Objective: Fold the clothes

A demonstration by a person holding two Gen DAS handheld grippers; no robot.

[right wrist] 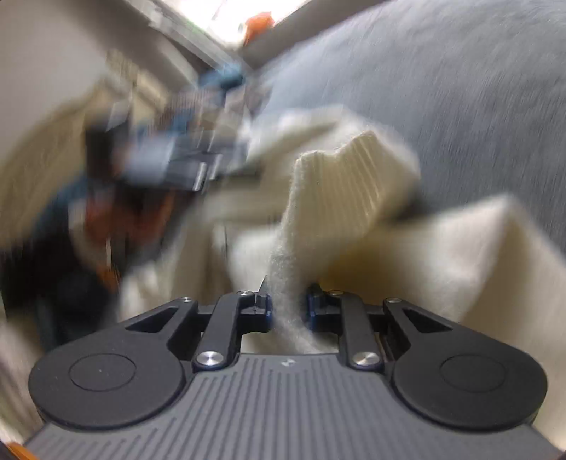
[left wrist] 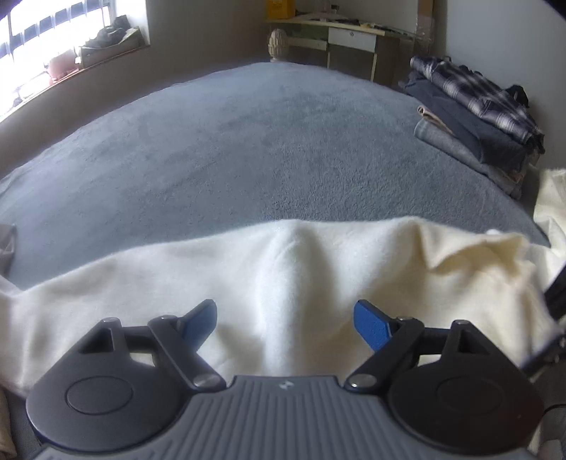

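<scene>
A cream knit garment (left wrist: 290,276) lies spread across the near edge of a grey-blue bed cover (left wrist: 230,148). My left gripper (left wrist: 284,318) is open just above the garment, its blue pads (left wrist: 371,325) wide apart with a raised fold of cloth between them. In the right wrist view my right gripper (right wrist: 288,308) is shut on the cream garment (right wrist: 353,184), pinching a strip that rises to a ribbed cuff or hem. That view is motion-blurred. The left gripper shows blurred at the left of it (right wrist: 177,155).
A stack of folded clothes (left wrist: 474,116) with a plaid shirt on top sits at the bed's far right. A desk (left wrist: 339,32) stands behind the bed and a window sill (left wrist: 70,53) is at the far left.
</scene>
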